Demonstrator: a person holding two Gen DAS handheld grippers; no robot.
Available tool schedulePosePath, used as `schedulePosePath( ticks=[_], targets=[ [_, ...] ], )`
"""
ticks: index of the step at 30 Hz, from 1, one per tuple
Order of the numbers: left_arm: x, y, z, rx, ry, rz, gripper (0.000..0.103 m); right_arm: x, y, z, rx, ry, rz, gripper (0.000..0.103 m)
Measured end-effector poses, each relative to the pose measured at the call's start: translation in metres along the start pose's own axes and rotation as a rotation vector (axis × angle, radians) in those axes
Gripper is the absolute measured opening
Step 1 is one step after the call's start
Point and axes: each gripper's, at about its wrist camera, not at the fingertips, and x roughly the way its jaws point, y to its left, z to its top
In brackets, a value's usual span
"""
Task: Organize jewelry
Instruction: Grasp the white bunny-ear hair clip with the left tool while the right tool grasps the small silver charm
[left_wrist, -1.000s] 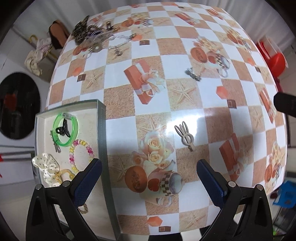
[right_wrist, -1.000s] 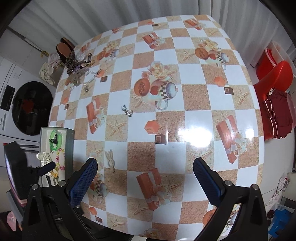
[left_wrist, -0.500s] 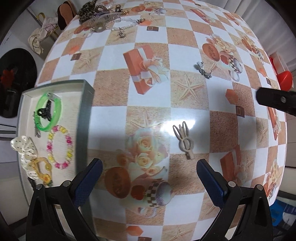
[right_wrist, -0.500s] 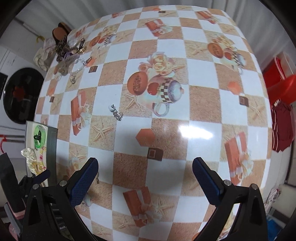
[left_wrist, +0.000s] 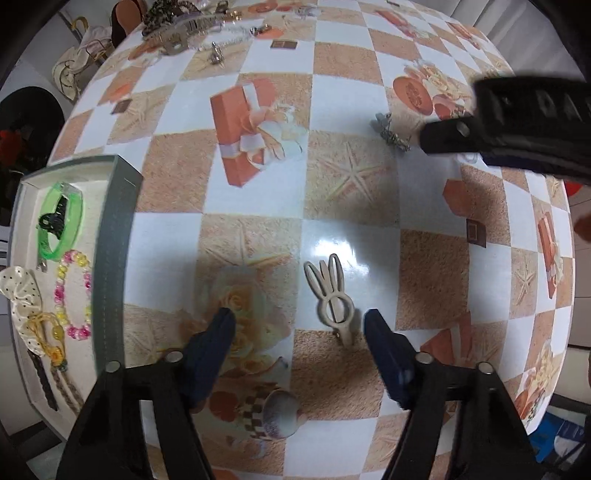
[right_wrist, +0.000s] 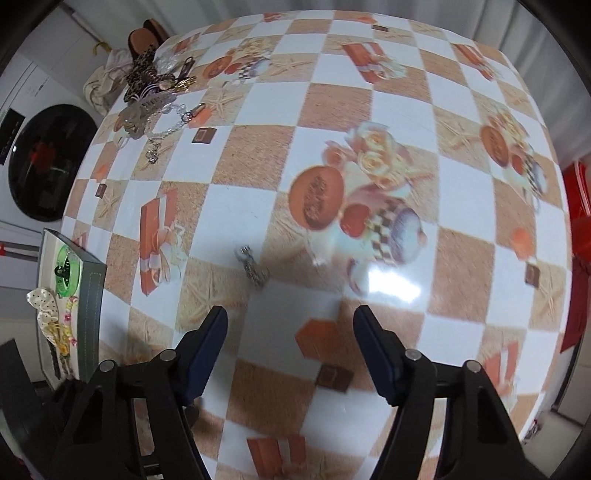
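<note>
Checkered tablecloth (left_wrist: 255, 192) — bunny clip (left_wrist: 330, 295) between closing left tongs (left_wrist: 299, 325).

The left claw (left_wrist: 299, 325) points straight down at the tabletop (left_wrist: 258, 177), its jaws closing but still apart, the blue pads (left_wrist: 212, 343) pressing on nothing. The right claw (right_wrist: 290, 325) tilts steeply down too, its jaws likewise closing with only bare surface between them. From the left wrist view, the right claw (left_wrist: 517, 122) shows as a dark, blurred shape at the upper right.
</note>
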Motion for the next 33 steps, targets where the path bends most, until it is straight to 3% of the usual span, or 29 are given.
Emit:
schedulePosePath(
  ticks=[1, 2, 9, 12, 16, 17, 18, 20, 25, 33],
  targets=[
    [0.002, -0.001, 0.000, -0.006, 0.000, -0.001, 0.075, 0.003, 0.002, 0.002, -0.006, 0.000, 0.003, 0.070],
    [0.004, -0.001, -0.002, -0.013, -0.001, 0.000, 0.066, 0.006, 0.004, 0.004, -0.013, 0.002, 0.007, 0.068],
    [0.008, -0.012, -0.011, -0.036, -0.029, 0.025, 0.065, 0.027, 0.014, 0.014, -0.054, 0.016, 0.008, 0.056],
    [0.007, -0.013, -0.010, -0.037, -0.043, 0.025, 0.058, 0.030, 0.021, 0.018, -0.080, 0.000, -0.007, 0.055],
    [0.000, -0.025, -0.007, -0.007, -0.056, 0.018, 0.031, 0.034, 0.035, 0.020, -0.140, -0.013, -0.079, 0.045],
    [0.000, -0.026, -0.006, 0.000, -0.056, 0.016, 0.024, 0.035, 0.038, 0.020, -0.152, -0.014, -0.100, 0.038],
    [0.000, -0.027, -0.006, 0.004, -0.055, 0.010, 0.024, 0.035, 0.041, 0.020, -0.167, -0.016, -0.125, 0.024],
    [-0.001, -0.025, -0.006, -0.002, -0.052, -0.013, 0.024, 0.035, 0.042, 0.019, -0.170, -0.017, -0.138, 0.011],
    [-0.007, -0.012, -0.006, -0.036, -0.040, -0.101, 0.024, 0.028, 0.024, 0.017, -0.065, -0.007, -0.048, 0.010],
    [-0.026, 0.013, -0.009, -0.019, -0.052, -0.154, 0.024, 0.007, -0.005, -0.004, 0.073, 0.006, 0.063, 0.010]
  ],
)
